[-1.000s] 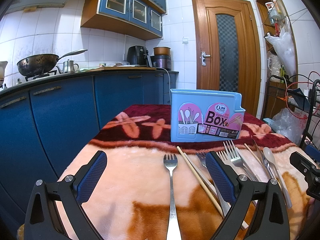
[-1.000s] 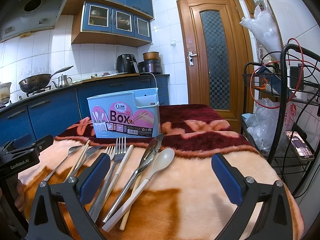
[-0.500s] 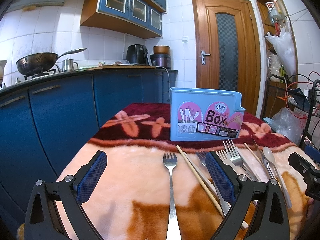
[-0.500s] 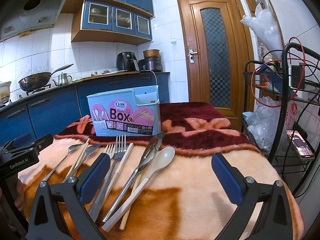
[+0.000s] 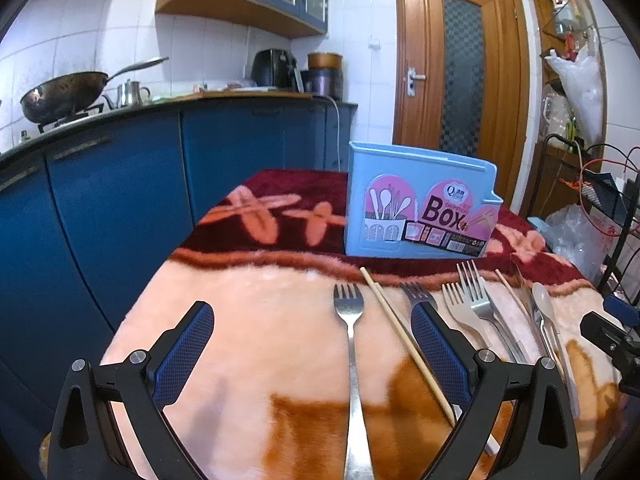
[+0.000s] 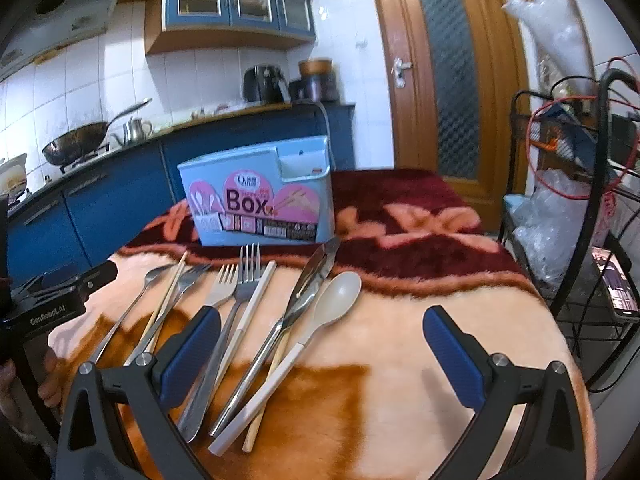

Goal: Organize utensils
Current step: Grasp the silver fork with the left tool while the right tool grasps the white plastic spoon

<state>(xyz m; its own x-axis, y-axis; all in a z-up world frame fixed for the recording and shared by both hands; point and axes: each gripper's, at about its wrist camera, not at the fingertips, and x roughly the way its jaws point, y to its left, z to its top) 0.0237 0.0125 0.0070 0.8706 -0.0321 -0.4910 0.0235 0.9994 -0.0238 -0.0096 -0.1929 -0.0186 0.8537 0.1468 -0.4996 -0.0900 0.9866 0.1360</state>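
A light blue utensil box [image 5: 420, 208] labelled "Box" stands upright on the plush blanket; it also shows in the right wrist view [image 6: 260, 208]. Utensils lie side by side in front of it: a steel fork [image 5: 350, 344], a wooden chopstick [image 5: 404, 340], several more forks [image 6: 236, 304], a knife [image 6: 308, 288] and a beige spoon [image 6: 324, 316]. My left gripper [image 5: 312, 344] is open just above the blanket, with the steel fork and chopstick lying between its fingers. My right gripper [image 6: 322, 344] is open over the knife and spoon handles.
The blanket-covered table [image 5: 248, 320] drops off at the left beside blue kitchen cabinets [image 5: 120, 184]. A black wire rack [image 6: 592, 216] with plastic bags and a phone stands at the right. A wooden door [image 6: 452, 80] is behind the table.
Both grippers have moved a little lower and closer to the utensils. The right view has tilted slightly. Nothing was taken hold of.
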